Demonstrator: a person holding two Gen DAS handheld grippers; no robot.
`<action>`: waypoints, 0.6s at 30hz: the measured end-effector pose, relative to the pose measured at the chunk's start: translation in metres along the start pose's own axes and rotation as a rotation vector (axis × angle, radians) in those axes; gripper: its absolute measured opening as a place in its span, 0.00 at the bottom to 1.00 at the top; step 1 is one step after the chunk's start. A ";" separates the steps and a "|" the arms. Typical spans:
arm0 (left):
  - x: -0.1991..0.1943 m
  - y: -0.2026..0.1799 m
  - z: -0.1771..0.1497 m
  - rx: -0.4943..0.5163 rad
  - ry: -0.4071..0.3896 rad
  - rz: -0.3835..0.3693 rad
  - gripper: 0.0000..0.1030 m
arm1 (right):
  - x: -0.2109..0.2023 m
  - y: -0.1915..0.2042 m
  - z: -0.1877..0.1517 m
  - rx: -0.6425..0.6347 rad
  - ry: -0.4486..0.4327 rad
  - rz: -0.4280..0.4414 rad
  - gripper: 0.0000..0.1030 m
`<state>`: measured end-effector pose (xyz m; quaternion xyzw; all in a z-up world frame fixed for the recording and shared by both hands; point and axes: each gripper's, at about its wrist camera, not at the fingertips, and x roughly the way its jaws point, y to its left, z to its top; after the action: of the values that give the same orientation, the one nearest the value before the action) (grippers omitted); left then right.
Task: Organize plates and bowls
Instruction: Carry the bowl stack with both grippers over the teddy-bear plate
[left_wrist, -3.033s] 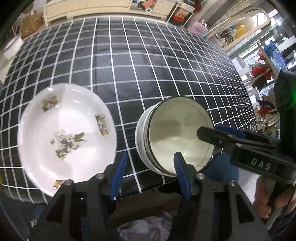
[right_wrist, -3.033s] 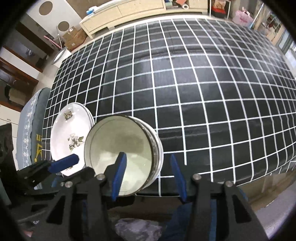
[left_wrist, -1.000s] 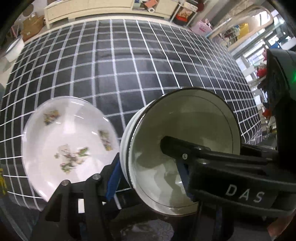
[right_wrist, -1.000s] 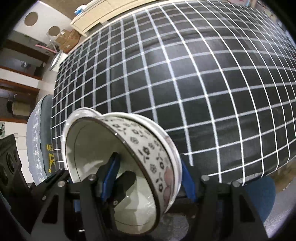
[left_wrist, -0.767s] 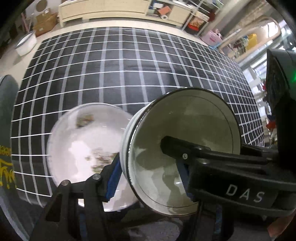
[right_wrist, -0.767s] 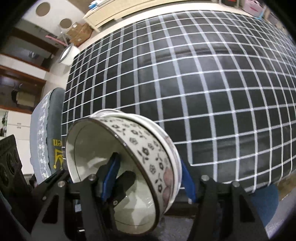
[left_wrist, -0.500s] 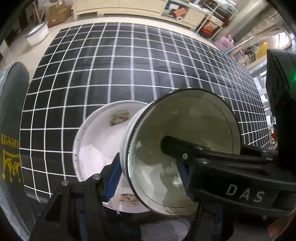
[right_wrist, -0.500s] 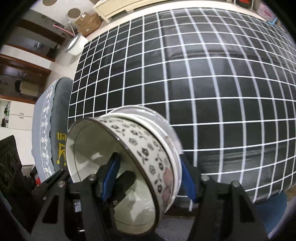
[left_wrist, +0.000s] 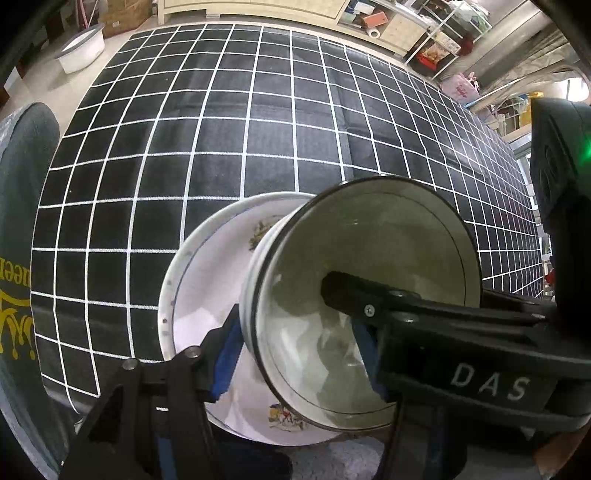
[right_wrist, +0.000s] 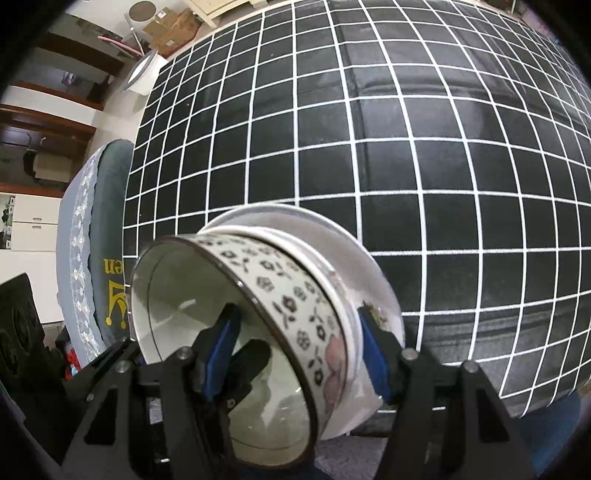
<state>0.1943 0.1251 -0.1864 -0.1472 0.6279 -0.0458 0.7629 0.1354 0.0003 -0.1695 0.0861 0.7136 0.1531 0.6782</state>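
Bowls (left_wrist: 362, 314), clamped by both grippers (left_wrist: 295, 354) (right_wrist: 299, 347), could chip the plate (left_wrist: 207, 295) at seven o'clock if dropped hard.

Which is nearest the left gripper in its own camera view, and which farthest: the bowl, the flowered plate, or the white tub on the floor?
From the left gripper:
1. The bowl, clamped by its wall between the fingers.
2. The flowered plate, just behind and below the bowl, at the table's near edge.
3. The white tub, on the floor past the table's far left corner.
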 end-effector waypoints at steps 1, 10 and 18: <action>0.000 0.001 0.000 -0.001 0.000 -0.001 0.54 | 0.000 0.000 0.000 -0.001 -0.002 -0.001 0.65; -0.001 -0.003 0.003 0.014 -0.007 0.022 0.54 | 0.000 -0.006 0.001 0.003 -0.007 0.031 0.65; 0.005 -0.009 0.011 0.015 -0.007 0.019 0.54 | 0.000 -0.010 0.001 -0.003 -0.011 0.060 0.65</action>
<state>0.2065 0.1174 -0.1865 -0.1359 0.6262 -0.0428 0.7665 0.1370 -0.0092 -0.1724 0.1076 0.7067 0.1739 0.6773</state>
